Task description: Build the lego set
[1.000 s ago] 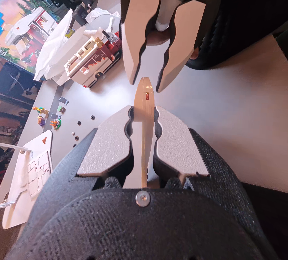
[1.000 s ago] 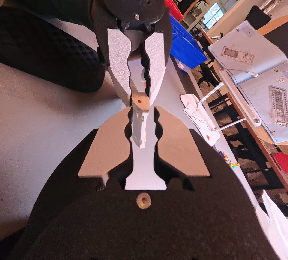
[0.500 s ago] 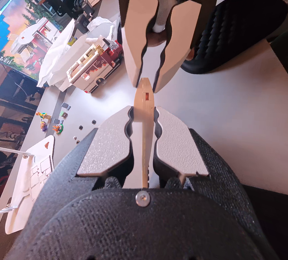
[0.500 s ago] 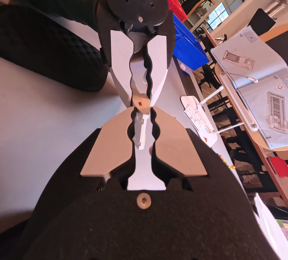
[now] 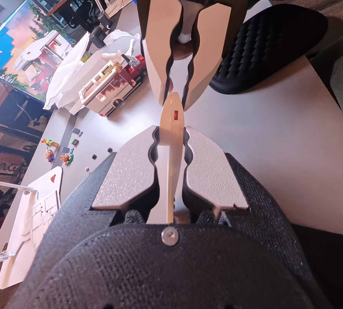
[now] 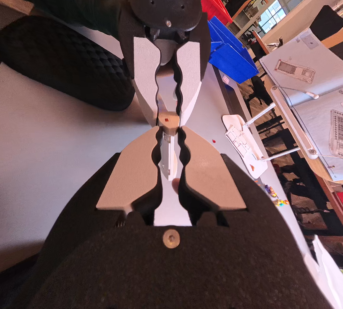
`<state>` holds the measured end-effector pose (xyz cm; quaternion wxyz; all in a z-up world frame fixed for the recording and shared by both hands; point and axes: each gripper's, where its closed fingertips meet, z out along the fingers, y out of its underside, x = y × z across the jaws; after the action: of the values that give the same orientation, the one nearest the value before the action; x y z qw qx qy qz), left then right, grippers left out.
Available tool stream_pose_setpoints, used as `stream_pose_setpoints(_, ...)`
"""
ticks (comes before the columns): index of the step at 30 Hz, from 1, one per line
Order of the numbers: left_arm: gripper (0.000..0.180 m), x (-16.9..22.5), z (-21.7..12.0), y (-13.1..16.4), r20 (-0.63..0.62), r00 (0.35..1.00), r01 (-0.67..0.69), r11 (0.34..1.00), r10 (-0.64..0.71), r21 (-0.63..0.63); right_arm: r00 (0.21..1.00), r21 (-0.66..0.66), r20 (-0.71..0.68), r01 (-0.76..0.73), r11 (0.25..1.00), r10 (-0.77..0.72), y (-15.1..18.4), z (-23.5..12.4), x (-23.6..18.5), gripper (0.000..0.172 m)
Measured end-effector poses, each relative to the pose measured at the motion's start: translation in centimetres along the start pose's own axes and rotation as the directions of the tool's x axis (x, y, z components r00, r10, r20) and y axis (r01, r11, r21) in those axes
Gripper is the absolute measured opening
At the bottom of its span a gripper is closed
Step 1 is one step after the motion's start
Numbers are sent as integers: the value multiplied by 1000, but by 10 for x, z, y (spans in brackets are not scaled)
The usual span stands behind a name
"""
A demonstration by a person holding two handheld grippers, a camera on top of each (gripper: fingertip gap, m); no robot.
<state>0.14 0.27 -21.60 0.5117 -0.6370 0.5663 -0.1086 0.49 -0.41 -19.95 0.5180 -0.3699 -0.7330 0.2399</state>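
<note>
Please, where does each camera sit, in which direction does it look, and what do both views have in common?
Left wrist view: sits on the left gripper, looks along its fingers over the grey table at the right gripper and a toy truck.
Right wrist view: sits on the right gripper, faces the left gripper, blue bins behind.
Shared: both grippers and the tan brick piece clamped between them.

Grey table open at 3 o'clock. Toy camper van, scattered small bricks, white wing panel crowd 9–11 o'clock. Black cushion blocks 1 o'clock.
</note>
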Motion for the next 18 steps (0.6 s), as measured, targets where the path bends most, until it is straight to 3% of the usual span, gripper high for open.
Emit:
stream_pose_setpoints(6,25,1,1,-1,2,1000,-19,1000,19,-1,999,-18,0,38,999,-38,-1,-1,-2,15)
stream_pose_setpoints(9,32,2,1,-14,38,999,-27,998,25,65,1000,-5,18,-6,1000,6,-1,2,-4,14)
stream_pose_setpoints(10,24,3,2,-13,46,997,-62,997,60,43,1000,4,20,-24,1000,24,-1,3,-4,15)
stream_pose_setpoints(13,24,1,2,-9,79,994,-80,997,81,-8,998,21,9,-65,998,65,0,5,-3,15)
stream_pose_setpoints(18,24,3,1,-10,76,993,-91,996,92,-19,996,-1,-63,62,998,-62,-3,3,-2,21)
